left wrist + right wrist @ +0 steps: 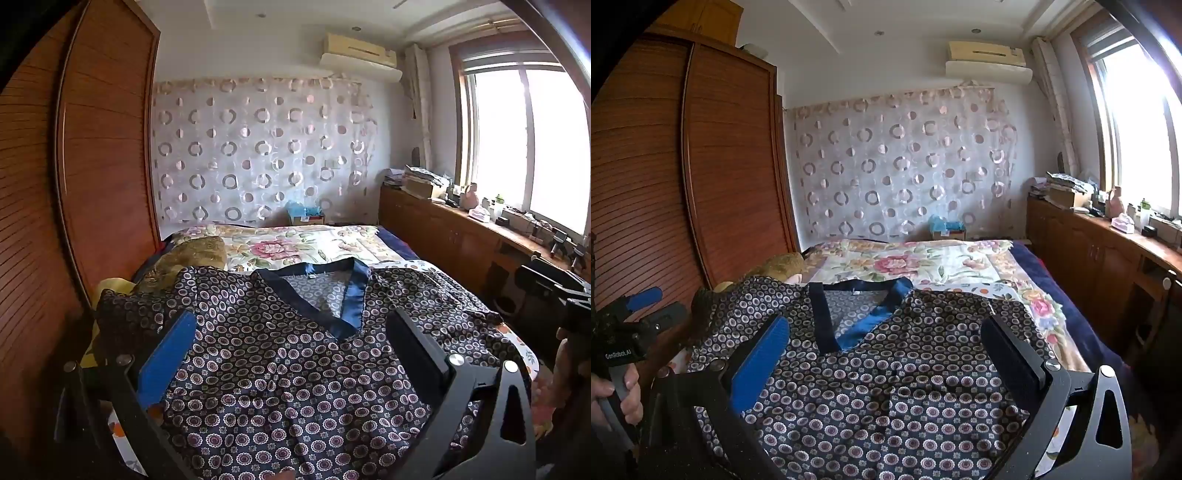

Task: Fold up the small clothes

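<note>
We had the patterned shirt spread flat on the bed, navy collar away from us. Our left tongs hovered over it, spread wide, nothing between them. Our right tongs likewise gaped wide above the fabric, gripping nothing.

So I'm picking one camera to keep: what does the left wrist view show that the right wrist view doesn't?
Only the left wrist view: the right gripper at its right edge. Only the right wrist view: the left gripper and the hand holding it, at its left edge. Both: the patterned top spread flat on the floral bed, blue collar away from the camera, each camera's own jaws open above it.
</note>
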Available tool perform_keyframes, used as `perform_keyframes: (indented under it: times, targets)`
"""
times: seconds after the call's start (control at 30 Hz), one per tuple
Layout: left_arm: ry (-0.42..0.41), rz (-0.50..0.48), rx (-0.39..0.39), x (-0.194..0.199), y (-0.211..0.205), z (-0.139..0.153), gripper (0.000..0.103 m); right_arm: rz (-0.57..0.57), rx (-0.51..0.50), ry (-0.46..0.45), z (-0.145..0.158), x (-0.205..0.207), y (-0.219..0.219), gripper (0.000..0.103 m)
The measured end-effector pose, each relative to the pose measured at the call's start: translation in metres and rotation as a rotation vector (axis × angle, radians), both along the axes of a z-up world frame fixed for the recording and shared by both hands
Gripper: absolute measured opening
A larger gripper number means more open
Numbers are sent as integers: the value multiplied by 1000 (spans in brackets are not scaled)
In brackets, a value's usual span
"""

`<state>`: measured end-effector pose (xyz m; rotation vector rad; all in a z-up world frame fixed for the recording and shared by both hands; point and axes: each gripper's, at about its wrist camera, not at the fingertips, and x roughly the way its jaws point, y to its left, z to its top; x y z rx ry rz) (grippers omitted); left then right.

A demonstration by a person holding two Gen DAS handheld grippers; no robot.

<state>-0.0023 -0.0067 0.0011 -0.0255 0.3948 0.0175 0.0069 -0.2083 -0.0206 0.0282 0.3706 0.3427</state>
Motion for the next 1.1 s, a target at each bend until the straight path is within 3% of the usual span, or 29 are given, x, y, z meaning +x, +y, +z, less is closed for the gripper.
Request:
perform_keyframes:
  times: [1.1]
  targets:
    - [-11, 7, -9, -5, 3, 5, 103, 2, 2, -3, 0, 0, 0, 103]
